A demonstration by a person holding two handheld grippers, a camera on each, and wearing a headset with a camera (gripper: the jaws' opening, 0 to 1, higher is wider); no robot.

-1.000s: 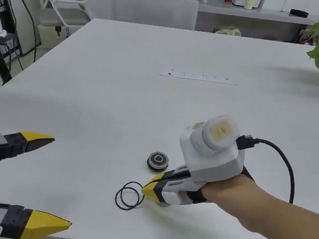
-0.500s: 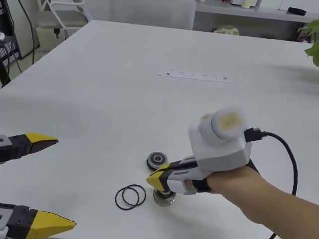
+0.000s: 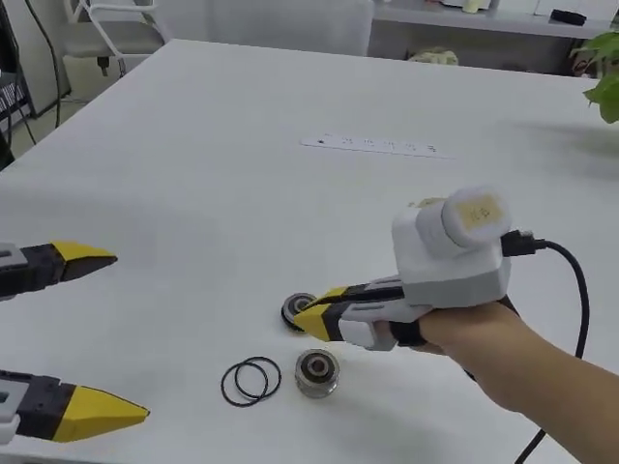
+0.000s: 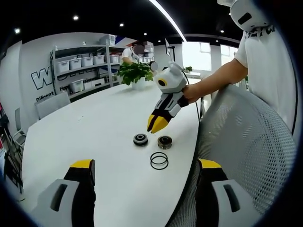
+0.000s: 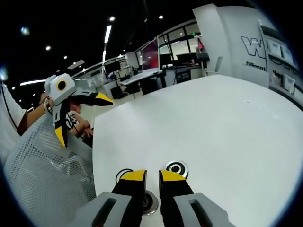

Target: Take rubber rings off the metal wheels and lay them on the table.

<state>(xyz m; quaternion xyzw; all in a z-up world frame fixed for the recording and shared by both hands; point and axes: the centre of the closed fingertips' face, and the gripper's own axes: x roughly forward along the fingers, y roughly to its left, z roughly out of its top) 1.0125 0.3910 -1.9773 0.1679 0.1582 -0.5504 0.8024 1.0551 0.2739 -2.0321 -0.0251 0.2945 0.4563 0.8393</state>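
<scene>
Two loose black rubber rings (image 3: 251,380) lie overlapping on the white table (image 3: 242,174). Just right of them stands a bare metal wheel (image 3: 317,372). A second wheel (image 3: 296,307), with a dark ring around it, sits behind, partly hidden by my right gripper (image 3: 311,320). That gripper hovers above both wheels, jaws together and holding nothing. My left gripper (image 3: 132,335) stands wide open at the left edge, apart from everything. The left gripper view shows the rings (image 4: 159,161), the bare wheel (image 4: 164,142) and the ringed wheel (image 4: 140,139). The right gripper view looks down on the ringed wheel (image 5: 176,168).
A white power strip (image 3: 377,146) lies further back on the table. A black cable (image 3: 571,290) trails from the right gripper. A mesh chair back (image 4: 246,142) stands by the table's near edge. A plant (image 3: 604,92) is at the far right.
My right gripper has lifted and drawn back to the right. The bare metal wheel it covered now stands uncovered beside the rings. The left gripper has hardly moved.
</scene>
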